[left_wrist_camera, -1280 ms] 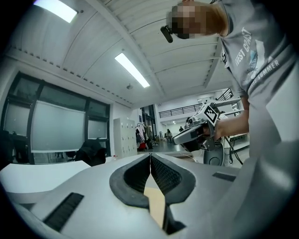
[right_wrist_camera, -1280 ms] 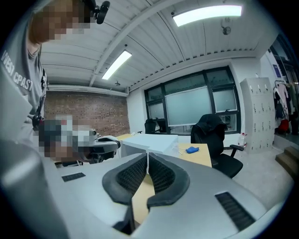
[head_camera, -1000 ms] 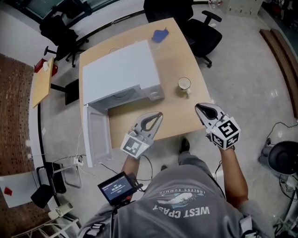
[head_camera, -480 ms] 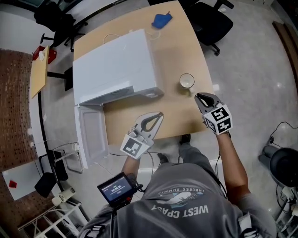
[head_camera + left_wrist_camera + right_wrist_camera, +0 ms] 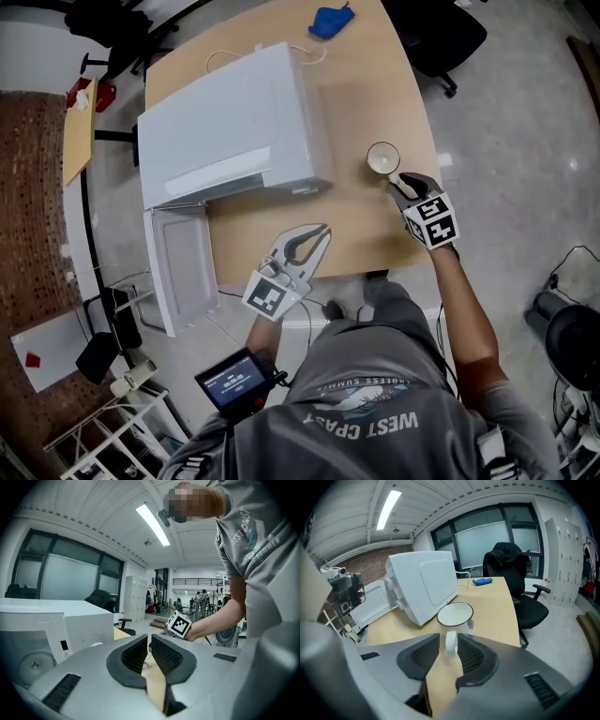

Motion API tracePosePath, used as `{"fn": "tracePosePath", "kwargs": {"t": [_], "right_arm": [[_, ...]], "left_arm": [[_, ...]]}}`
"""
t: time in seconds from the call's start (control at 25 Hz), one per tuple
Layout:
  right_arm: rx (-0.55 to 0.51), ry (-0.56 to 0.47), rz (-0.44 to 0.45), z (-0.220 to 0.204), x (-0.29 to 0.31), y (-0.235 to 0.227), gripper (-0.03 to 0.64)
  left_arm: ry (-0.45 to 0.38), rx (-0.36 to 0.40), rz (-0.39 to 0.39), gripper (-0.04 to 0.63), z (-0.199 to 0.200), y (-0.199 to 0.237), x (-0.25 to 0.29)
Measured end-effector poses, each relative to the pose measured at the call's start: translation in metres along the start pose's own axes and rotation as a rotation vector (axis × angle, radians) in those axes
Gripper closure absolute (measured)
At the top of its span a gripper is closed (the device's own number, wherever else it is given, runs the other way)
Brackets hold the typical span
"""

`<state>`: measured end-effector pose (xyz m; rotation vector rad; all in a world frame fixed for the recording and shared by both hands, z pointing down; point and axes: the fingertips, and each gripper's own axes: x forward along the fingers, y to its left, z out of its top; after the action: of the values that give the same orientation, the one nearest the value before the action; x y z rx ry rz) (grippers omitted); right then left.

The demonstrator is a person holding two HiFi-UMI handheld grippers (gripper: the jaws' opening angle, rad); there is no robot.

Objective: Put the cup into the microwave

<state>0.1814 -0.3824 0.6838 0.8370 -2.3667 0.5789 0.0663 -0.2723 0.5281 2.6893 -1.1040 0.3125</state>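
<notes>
A white cup (image 5: 382, 157) with a dark rim stands on the wooden table (image 5: 375, 84), right of the white microwave (image 5: 230, 122). The microwave's door (image 5: 178, 267) hangs open over the table's near left edge. My right gripper (image 5: 401, 183) is at the cup's near side. In the right gripper view its jaws have just opened, and the cup's handle (image 5: 451, 644) stands between them with a slim gap. That gripper (image 5: 449, 641) is open. My left gripper (image 5: 319, 232) hovers over the table's near edge, shut and empty (image 5: 150, 641).
A blue cloth (image 5: 330, 19) lies at the table's far end behind the microwave. A black office chair (image 5: 511, 573) stands beyond the table's right side. Bare tabletop lies between the cup and the microwave's front (image 5: 424, 585).
My right gripper has come down and forward to the cup, and its jaws have gone from shut to open around the handle. The left gripper has sunk slightly.
</notes>
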Motion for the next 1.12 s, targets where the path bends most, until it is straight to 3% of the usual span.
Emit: {"fn": "tracePosePath", "kwargs": {"t": [0.4,0.56,1.12], "right_arm": [[-0.030,0.059,-0.006,-0.021,0.028,-0.005,0.499],[-0.078,0.040,-0.026,-0.020,0.027,-0.005,0.535],[-0.115,-0.026,-0.008,-0.006,-0.019,0.014,0.540]], "left_arm": [[0.025,-0.007,0.009,0.572,-0.009,0.003,0.003],[0.029,-0.008,0.018,0.572,-0.012,0.004,0.001],[0.010,0.024,0.061,0.572,-0.001,0.007,-0.011]]}}
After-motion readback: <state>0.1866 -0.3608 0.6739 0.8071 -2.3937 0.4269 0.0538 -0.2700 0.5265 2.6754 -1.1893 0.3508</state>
